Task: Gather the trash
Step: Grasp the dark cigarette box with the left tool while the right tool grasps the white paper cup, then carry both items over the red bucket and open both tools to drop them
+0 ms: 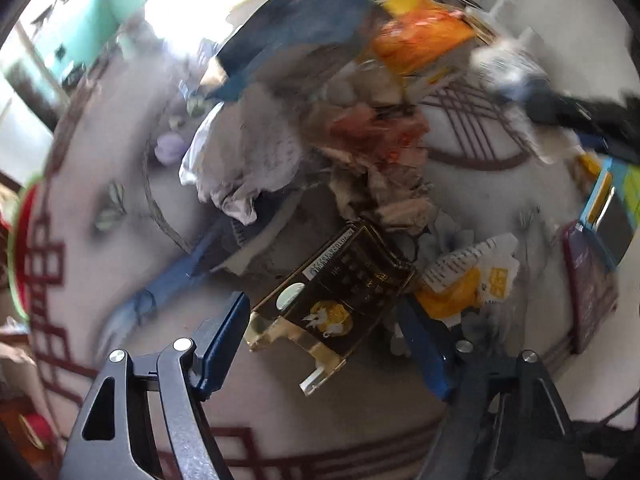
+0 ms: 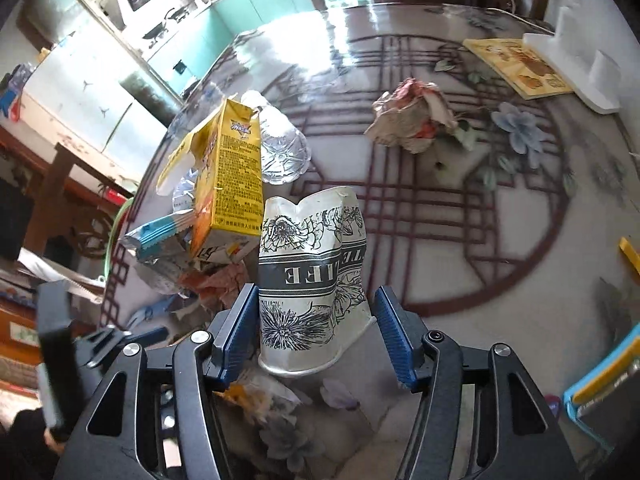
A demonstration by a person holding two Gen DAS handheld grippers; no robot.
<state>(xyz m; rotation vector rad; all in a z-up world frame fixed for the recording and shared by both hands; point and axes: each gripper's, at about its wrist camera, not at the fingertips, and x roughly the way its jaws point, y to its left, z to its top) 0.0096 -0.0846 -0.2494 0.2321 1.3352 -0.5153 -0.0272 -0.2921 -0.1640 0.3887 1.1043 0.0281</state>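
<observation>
Left hand-held gripper, lower centre: blue ribbed pads apart w/ glossy black-gold flat box between, contact unclear. Right hand-held gripper, lower centre: pads apart round crushed floral paper cup. Yellow carton upper left, crumpled paper ball upper right on patterned tabletop.

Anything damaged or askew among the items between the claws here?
The paper cup between the right claw fingers is crushed, with its rim dented. The dark box between the left claw fingers lies tilted, its gold flap hanging open.
</observation>
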